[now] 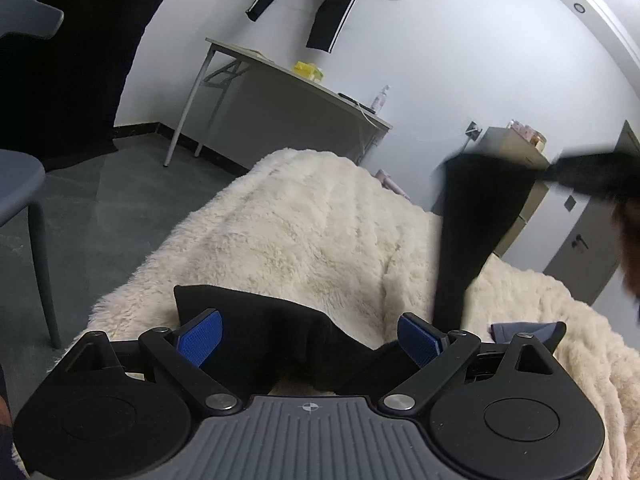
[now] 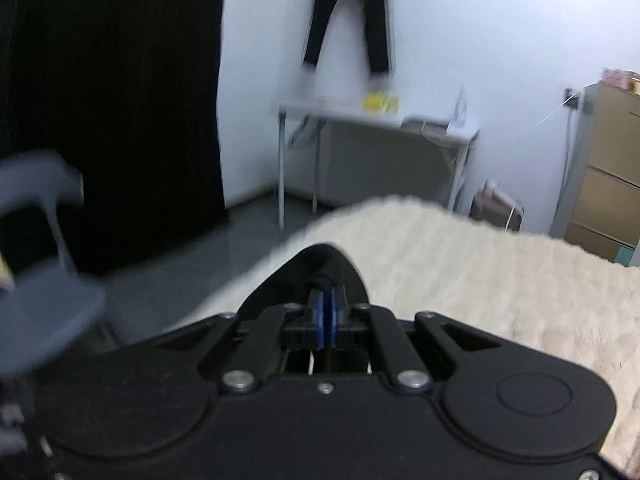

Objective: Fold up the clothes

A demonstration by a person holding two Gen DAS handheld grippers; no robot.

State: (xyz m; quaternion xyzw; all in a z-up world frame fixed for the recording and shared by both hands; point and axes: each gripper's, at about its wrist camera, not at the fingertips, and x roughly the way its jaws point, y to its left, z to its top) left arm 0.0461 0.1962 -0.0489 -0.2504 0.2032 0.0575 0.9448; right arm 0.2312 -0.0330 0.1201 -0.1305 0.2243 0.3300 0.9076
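A black garment (image 1: 280, 332) lies on a fluffy cream blanket (image 1: 304, 220); its near edge sits between the wide-apart blue pads (image 1: 202, 336) of my left gripper (image 1: 310, 336), which is open and does not press on it. Another part of the black garment (image 1: 476, 224) hangs stretched upward at the right, pulled up by my blurred right gripper (image 1: 592, 176). In the right wrist view the right gripper (image 2: 326, 312) is shut, its blue pads pinching a fold of the black garment (image 2: 320, 260) above the blanket (image 2: 480, 264).
A grey chair (image 1: 24, 184) stands left of the bed. A folding table (image 1: 288, 80) with a yellow box (image 1: 308, 70) is against the far wall under hanging black trousers (image 1: 320, 4). A cabinet (image 1: 520, 184) stands at the right. A grey-blue cloth (image 1: 524, 330) lies on the blanket.
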